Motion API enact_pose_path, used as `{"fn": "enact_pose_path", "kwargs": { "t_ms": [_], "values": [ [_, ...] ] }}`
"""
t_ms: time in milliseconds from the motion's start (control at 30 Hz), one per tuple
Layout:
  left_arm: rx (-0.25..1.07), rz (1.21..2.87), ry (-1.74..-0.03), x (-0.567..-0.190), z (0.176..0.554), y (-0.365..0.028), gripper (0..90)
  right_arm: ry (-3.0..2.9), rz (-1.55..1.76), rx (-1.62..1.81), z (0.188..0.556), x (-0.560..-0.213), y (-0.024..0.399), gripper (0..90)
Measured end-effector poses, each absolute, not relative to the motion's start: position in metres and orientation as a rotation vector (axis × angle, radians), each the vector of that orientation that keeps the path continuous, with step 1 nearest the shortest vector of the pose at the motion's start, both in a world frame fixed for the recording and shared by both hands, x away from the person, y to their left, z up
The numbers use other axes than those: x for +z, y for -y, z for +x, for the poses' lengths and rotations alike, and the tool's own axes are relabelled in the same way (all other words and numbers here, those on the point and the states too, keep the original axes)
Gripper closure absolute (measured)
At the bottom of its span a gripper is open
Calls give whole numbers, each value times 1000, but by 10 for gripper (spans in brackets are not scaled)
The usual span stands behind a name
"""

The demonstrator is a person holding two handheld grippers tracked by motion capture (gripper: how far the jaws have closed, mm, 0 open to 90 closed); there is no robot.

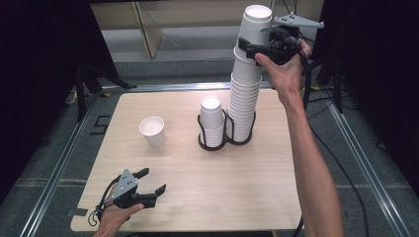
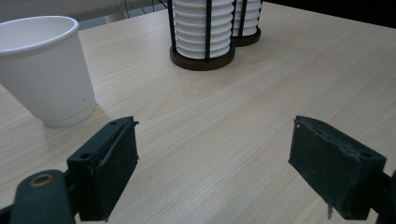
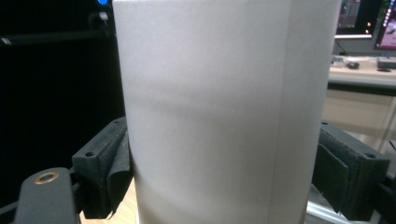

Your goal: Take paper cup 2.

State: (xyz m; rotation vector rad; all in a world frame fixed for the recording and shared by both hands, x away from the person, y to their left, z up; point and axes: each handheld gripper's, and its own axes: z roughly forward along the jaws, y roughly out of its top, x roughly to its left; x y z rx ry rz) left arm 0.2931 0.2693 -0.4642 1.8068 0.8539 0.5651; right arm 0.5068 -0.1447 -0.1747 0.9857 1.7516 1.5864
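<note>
1. The top cup (image 1: pixel 257 24) sits between the two black jaws of the right gripper (image 1: pixel 247 48), high above the table; in the right gripper view the pads press on both sides of its white wall (image 3: pixel 210 112), so this gripper is closed on the cup
2. Directly under the right gripper stands the tall stack of cups (image 1: pixel 244 94), and its foot is in a black wire holder (image 1: pixel 240 140)
3. Lower and just beside that holder is a shorter stack (image 1: pixel 212 121) in its own holder
4. The left gripper (image 1: pixel 150 182) rests low at the near edge of the table (image 1: pixel 197 197); its jaws stand apart and hold nothing
5. A single cup (image 2: pixel 44 70) stands upright in front of the left gripper, near its left jaw, not touching
</note>
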Motion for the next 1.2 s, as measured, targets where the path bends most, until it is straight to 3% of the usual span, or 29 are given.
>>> {"fn": "enact_pose_path", "kwargs": {
  "t_ms": [300,567,933,1200],
  "values": [
    [559,1803,-853,-465,294,-269,148,-1680,952,1655,489,-142,153,162],
    [564,1809,-864,-465,293,-269,148,-1666,924,1644,466,-141,171,163],
    [572,1791,-878,-464,295,-269,148,-1716,916,1602,422,-178,202,164],
    [562,1752,-876,-464,296,-268,148,-1780,914,1619,394,-229,210,165]
  ]
}}
